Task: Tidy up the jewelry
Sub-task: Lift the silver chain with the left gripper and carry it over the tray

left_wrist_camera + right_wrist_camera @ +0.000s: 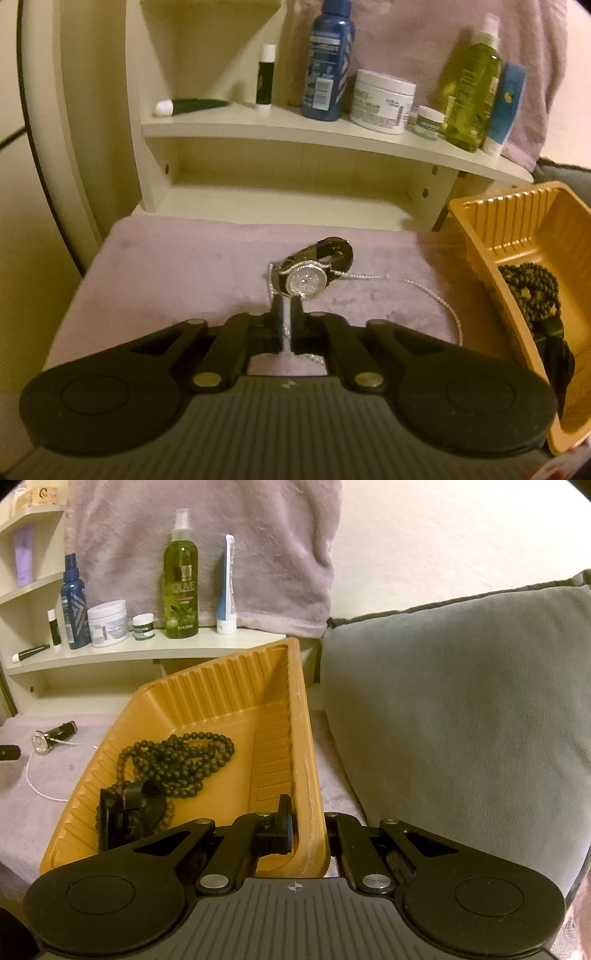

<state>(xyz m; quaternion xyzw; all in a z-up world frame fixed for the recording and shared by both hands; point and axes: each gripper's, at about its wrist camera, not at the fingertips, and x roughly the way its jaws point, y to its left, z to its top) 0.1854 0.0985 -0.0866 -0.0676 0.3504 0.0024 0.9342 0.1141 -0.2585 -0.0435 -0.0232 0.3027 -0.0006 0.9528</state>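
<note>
My left gripper (287,303) is shut on a thin silver chain (439,302), which trails right across the pink cloth. A sparkly watch (307,282) with a black strap lies just beyond the fingertips, tangled with the chain. My right gripper (308,812) is shut on the near right rim of an orange plastic tray (236,686), which is tilted up. In the tray lie a dark bead necklace (184,755) and a black strap item (125,816). The tray also shows in the left wrist view (532,225), at the right. The watch shows in the right wrist view (42,740), at the far left.
A cream shelf unit (295,129) stands behind the cloth with bottles, jars and tubes, including a blue bottle (327,62) and a green spray bottle (181,579). A grey cushion (461,720) lies to the right of the tray. A pink blanket (207,535) hangs behind.
</note>
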